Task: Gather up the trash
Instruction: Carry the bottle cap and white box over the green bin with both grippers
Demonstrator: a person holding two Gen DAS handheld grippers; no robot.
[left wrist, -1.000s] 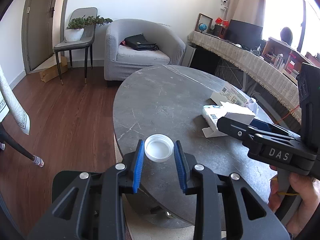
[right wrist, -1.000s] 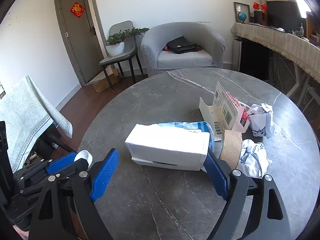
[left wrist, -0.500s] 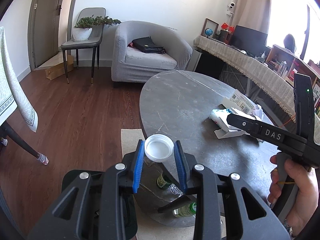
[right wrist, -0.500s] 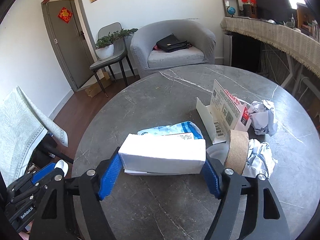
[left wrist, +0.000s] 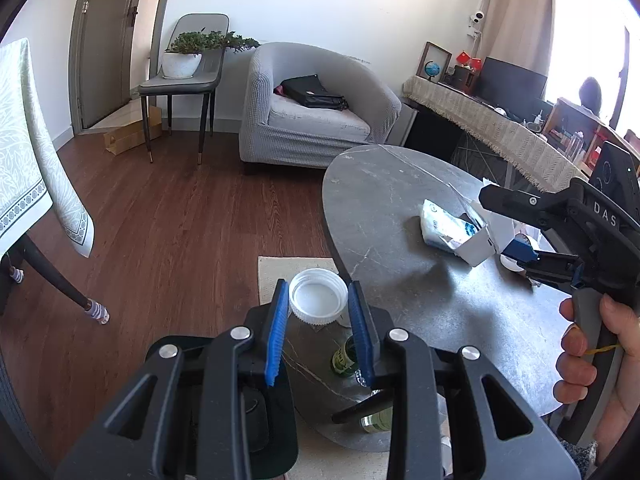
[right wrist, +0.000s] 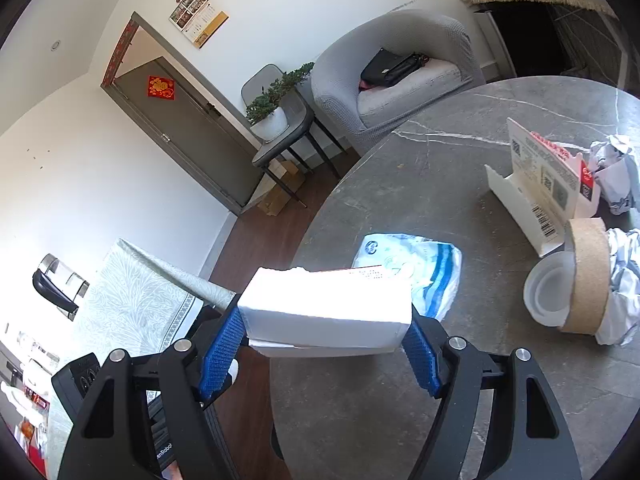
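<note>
Between the blue pads of the left gripper (left wrist: 320, 334), low in the centre of its own frame, sits a white bottle cap (left wrist: 319, 296), jaws nearly together and clamped on it, off past the table edge over the wood floor (left wrist: 172, 240). The right gripper (right wrist: 320, 340) has just been closing its jaws, much wider set, and its pads now press both ends of a white box (right wrist: 326, 306), which looks lifted off the grey marble table (right wrist: 420, 184) (it's tilted, hard to be sure).

So I'd say two pieces are in hand, neither binned yet, and I can't spot a bin anywhere. Plenty left on the table: a blue-and-white plastic wrapper (right wrist: 416, 268) just behind the box, an opened carton (right wrist: 540, 184) at the right, a cardboard tape roll (right wrist: 588, 276) leaning on a white lid (right wrist: 548, 296), plus crumpled paper (right wrist: 618, 172) at the far right edge.

Room-wise: grey armchair (left wrist: 316, 108) with a black bag (left wrist: 312, 92) top centre, potted plant (left wrist: 184, 56) on a chair, door upper left.
</note>
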